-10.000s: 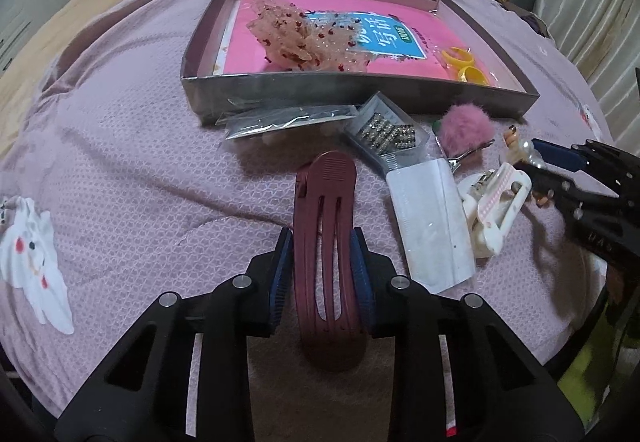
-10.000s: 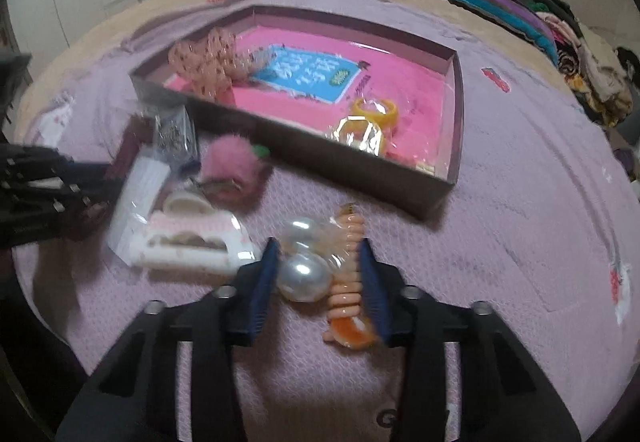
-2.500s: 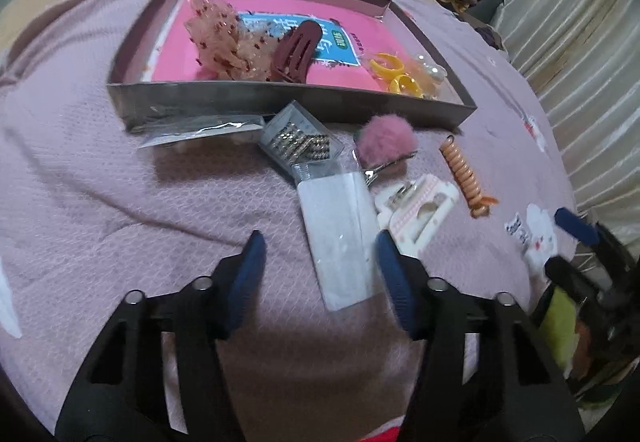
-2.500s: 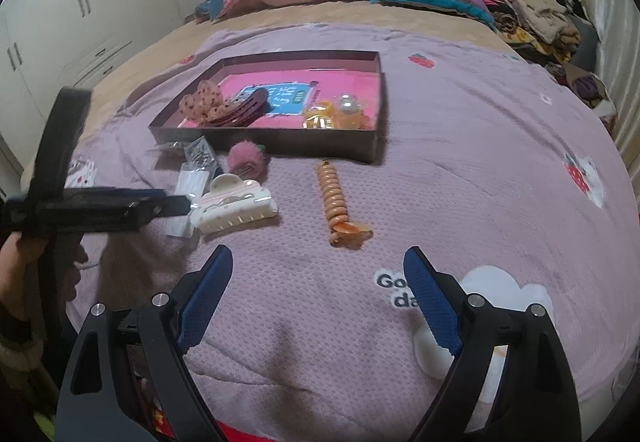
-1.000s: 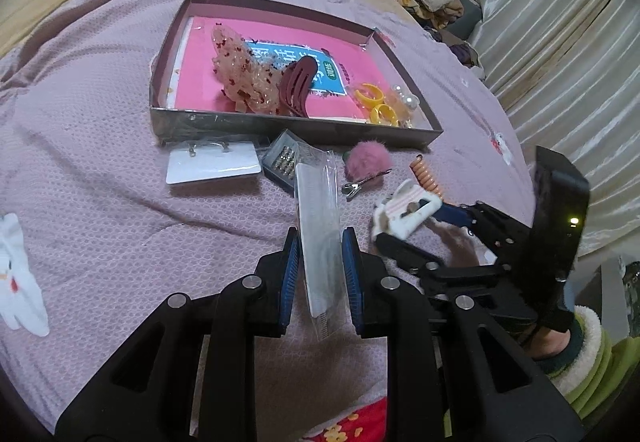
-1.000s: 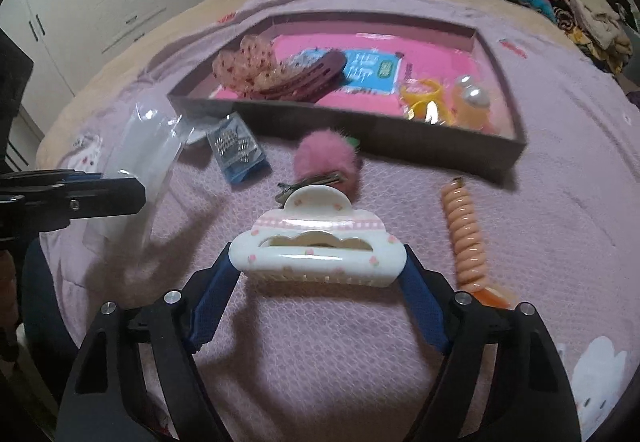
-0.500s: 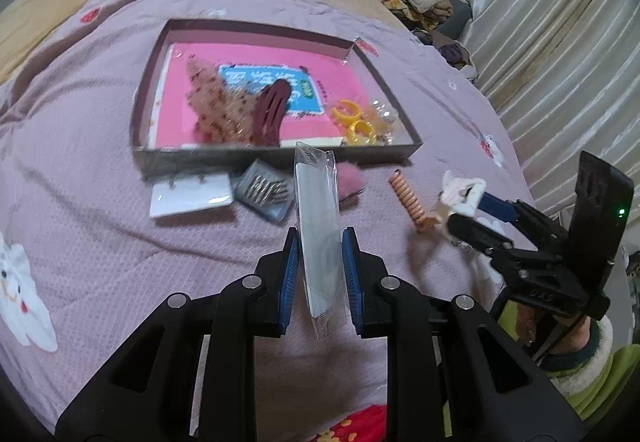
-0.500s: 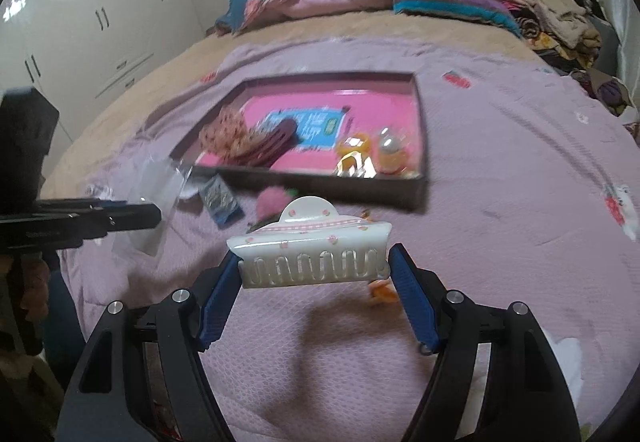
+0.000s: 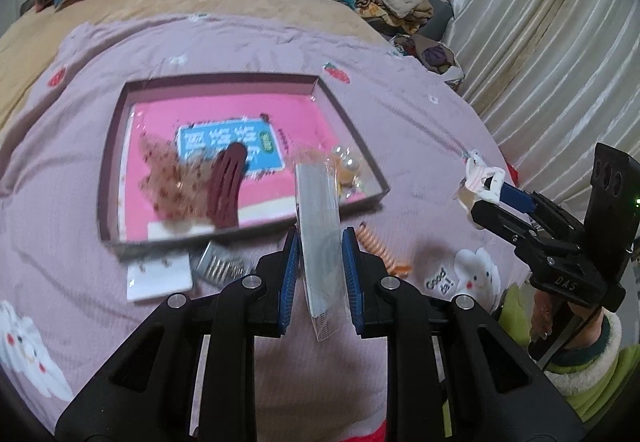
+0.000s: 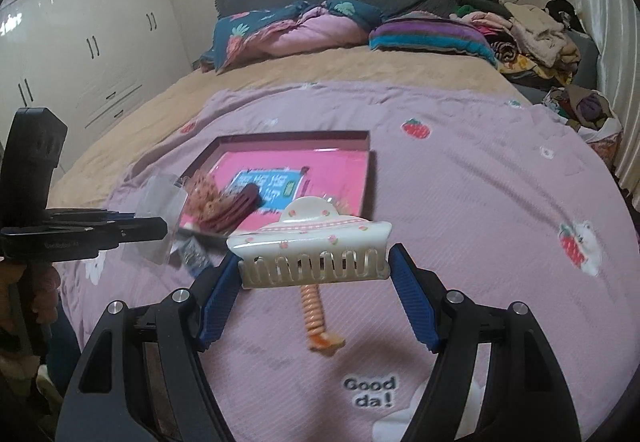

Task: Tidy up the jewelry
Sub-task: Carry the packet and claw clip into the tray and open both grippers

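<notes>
Clear plastic packet (image 9: 320,238) is clamped in the left tool (image 9: 320,270), white claw clip (image 10: 314,248) in the right tool (image 10: 316,294), both in front of the box (image 9: 105,177), orange coil tie (image 10: 316,318) beneath.

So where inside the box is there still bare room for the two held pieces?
Inside the box, the far pink strip beyond the blue label is bare, as is the right part behind the yellow rings. The near-left is crowded: scrunchie and maroon clip.
</notes>
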Demonstrator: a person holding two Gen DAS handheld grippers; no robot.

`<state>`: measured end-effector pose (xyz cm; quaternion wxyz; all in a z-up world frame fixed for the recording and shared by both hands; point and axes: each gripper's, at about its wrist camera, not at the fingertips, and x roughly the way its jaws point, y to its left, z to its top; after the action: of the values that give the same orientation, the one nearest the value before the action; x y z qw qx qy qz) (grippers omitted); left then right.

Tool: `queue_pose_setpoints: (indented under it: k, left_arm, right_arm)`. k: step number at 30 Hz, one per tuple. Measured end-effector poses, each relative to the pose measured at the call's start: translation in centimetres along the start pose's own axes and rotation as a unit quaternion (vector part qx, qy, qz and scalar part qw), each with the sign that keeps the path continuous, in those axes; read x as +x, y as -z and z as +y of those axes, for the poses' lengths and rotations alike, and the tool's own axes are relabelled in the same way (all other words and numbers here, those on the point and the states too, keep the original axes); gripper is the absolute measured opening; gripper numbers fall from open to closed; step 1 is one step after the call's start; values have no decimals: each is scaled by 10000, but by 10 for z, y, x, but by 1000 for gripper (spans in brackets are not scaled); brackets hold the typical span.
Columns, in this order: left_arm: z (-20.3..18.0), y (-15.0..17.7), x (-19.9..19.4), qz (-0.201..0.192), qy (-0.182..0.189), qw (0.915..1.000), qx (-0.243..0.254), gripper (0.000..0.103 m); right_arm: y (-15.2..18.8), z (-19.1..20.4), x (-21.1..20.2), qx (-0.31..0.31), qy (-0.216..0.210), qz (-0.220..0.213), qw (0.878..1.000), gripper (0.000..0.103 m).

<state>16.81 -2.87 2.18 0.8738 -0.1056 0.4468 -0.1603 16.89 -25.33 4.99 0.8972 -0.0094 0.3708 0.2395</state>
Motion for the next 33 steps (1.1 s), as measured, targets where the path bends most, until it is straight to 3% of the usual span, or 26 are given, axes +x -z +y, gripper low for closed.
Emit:
queue_pose_setpoints:
  k: [16, 33]
  left_arm:
    - [1, -42, 23, -9, -64, 10000, -18, 15]
    - [24, -51, 53, 187, -245, 9995, -119, 15]
  right_arm:
    - [-44, -9, 16, -87, -75, -199, 9997, 71]
    - [-76, -4, 58, -195, -221, -93, 9995, 71]
